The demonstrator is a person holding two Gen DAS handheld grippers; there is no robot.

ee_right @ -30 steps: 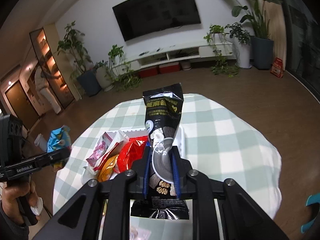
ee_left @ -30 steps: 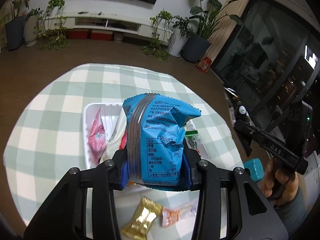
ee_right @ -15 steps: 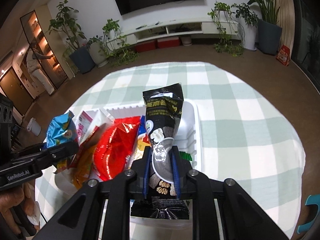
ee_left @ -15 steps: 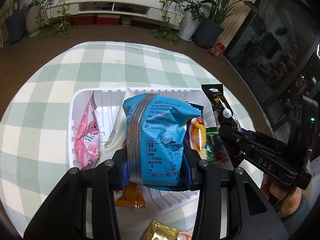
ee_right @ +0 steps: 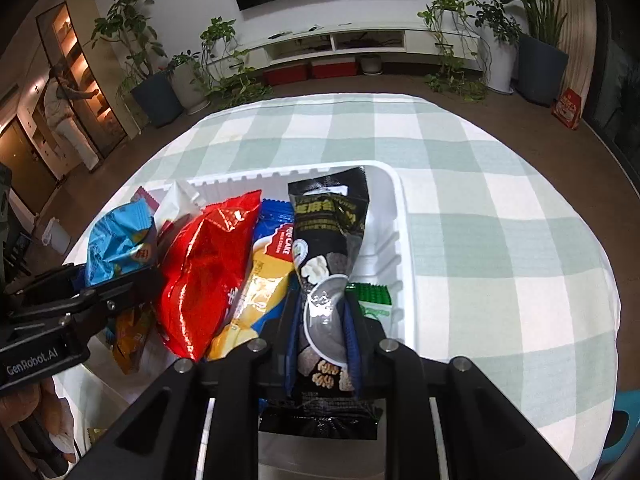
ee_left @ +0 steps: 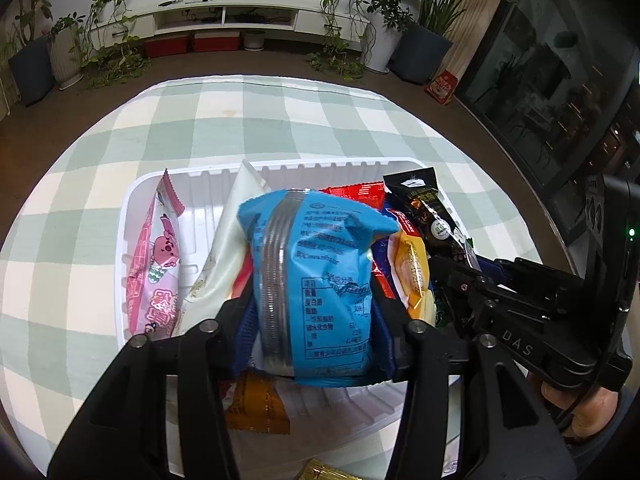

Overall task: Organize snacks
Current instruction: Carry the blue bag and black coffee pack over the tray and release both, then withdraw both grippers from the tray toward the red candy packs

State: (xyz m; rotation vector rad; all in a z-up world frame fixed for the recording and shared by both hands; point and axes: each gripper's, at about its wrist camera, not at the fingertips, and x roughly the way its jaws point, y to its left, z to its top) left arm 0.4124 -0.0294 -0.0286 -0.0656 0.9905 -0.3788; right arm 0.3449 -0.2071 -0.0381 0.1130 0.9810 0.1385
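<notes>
We see the blue snack bag (ee_left: 316,280) between the opening jaws of the left gripper (ee_left: 312,320), low in the white tray (ee_left: 280,168); the right gripper (ee_right: 324,332) clamps the black packet (ee_right: 328,236) at the tray's right end. The checked surface (ee_right: 480,208) fills mid-frame, plants and a TV shelf along the top. A second ago both bags hung higher above the tray.

Both cameras sit just behind their own fingers and look steeply down and forward, close over the white tray (ee_left: 192,176) on the checked surface (ee_left: 248,120). The left wrist view looks from the tray's near left, the right wrist view from its near right. Both share the tray, the far wall's TV shelf (ee_right: 360,42) and plants. Each catches the other gripper at its edge, though fisheye bending probably distorts the edges.
</notes>
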